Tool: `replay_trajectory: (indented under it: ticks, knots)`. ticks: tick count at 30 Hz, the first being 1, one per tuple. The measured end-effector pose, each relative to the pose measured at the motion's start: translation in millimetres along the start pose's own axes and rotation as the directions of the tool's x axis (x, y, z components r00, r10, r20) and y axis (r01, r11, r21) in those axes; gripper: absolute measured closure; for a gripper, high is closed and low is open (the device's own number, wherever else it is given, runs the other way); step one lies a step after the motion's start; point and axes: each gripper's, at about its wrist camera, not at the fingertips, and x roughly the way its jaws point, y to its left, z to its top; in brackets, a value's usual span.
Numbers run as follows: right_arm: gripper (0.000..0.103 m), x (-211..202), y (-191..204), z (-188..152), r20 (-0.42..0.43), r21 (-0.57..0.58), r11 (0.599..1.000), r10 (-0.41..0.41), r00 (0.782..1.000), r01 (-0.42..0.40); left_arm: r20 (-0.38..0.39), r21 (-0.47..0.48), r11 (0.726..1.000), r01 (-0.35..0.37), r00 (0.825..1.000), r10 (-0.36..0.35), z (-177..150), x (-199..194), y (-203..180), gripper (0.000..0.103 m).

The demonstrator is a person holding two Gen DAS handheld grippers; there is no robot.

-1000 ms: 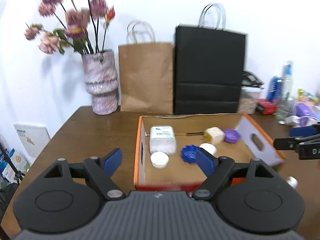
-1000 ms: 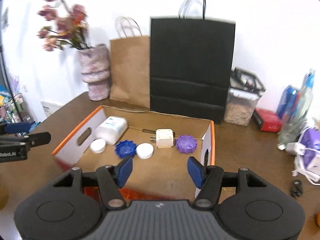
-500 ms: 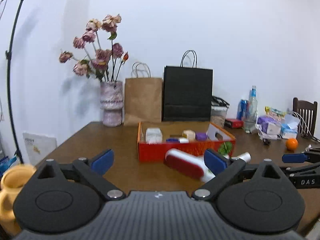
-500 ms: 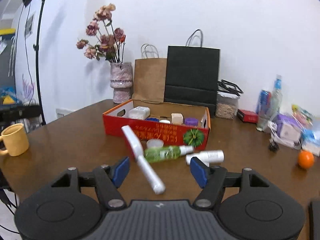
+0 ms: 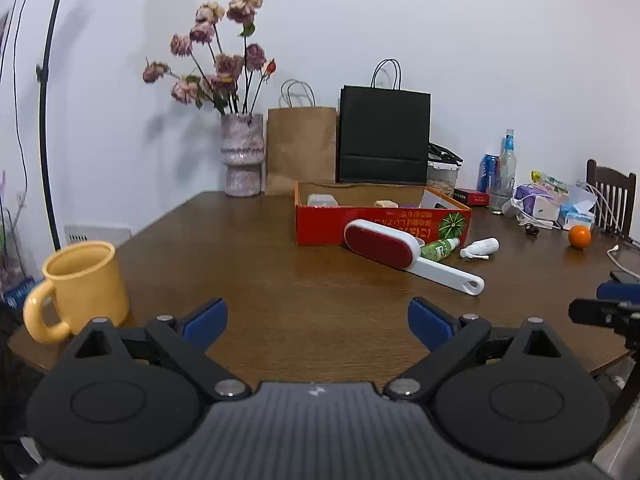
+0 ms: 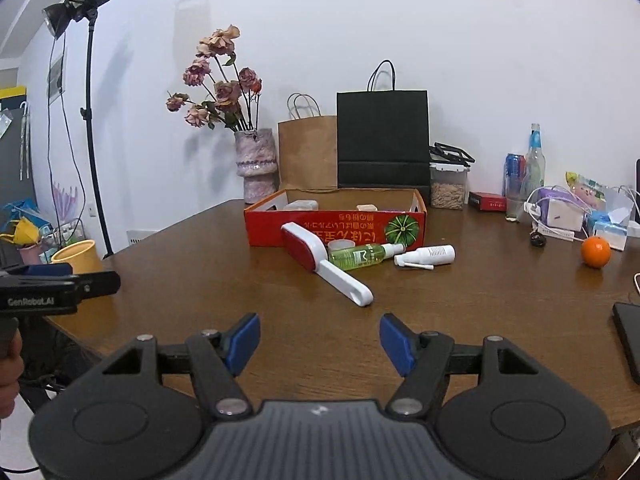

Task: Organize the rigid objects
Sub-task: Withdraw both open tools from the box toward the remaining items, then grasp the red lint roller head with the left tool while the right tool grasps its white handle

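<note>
A plain white wall point(image 6: 400, 20) rises beyond the jaws, past the brown wooden table point(image 6: 200, 264); a studio lamp point(image 6: 76, 4) stands far left.

Cardboard tray point(image 6: 336, 226) mid-bench point(image 6: 200, 264), paper bags point(image 6: 382, 140) and vase point(image 6: 256, 168) behind it. Lint brush point(image 6: 316, 262), spray bottles point(image 6: 366, 256) lie before the tray. Mug point(image 5: 86, 284) far left; orange point(image 6: 595, 252) far right.

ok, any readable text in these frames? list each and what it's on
"GenRoboLAI": side of the left gripper, seen from the right wrist view.
Upside-down print on the red box front: not legible.
Labels on the green spray bottle, white spray bottle and blue can: too small.
</note>
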Motion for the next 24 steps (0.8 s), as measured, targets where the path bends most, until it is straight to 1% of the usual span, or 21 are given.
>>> replay_trajectory:
  ticks: [2, 8, 9, 12, 18, 20, 21, 24]
  knots:
    - [0.038, 5, -2, 0, -0.009, 0.003, 1.0, -0.006, 1.0, 0.006, -0.007, 0.001, 1.0, -0.001, 1.0, 0.001, -1, 4, -2, 0.004]
    - [0.057, 34, -16, 6, -0.046, 0.025, 1.0, 0.005, 0.999, -0.004, -0.04, 0.0, 1.0, -0.007, 0.999, 0.007, 2, 26, -3, 0.004]
    - [0.058, 40, -18, 8, -0.05, 0.026, 1.0, 0.003, 0.999, -0.002, -0.044, 0.0, 1.0, -0.008, 0.999, 0.008, 4, 30, -3, 0.004]
    - [0.058, 59, -23, 17, -0.053, 0.01, 1.0, 0.009, 0.999, -0.008, -0.046, 0.011, 1.0, -0.007, 0.999, 0.007, 12, 45, -4, 0.004]
    - [0.059, 122, -29, 42, -0.075, -0.054, 0.998, 0.034, 0.997, -0.038, -0.036, 0.032, 0.999, 0.001, 0.999, 0.0, 35, 85, -9, 0.004]
    - [0.061, 149, -30, 48, -0.098, -0.078, 0.995, 0.049, 0.994, -0.056, -0.041, 0.038, 0.999, 0.004, 0.999, -0.003, 42, 101, -11, 0.004]
    - [0.066, 164, -31, 52, -0.115, -0.078, 0.995, 0.047, 0.992, -0.056, -0.041, 0.039, 0.999, 0.009, 0.999, -0.008, 45, 109, -12, 0.004]
    - [0.068, 206, -36, 61, -0.154, -0.071, 0.994, 0.068, 0.986, -0.079, -0.048, 0.041, 0.999, 0.032, 0.998, -0.03, 55, 136, -13, 0.004]
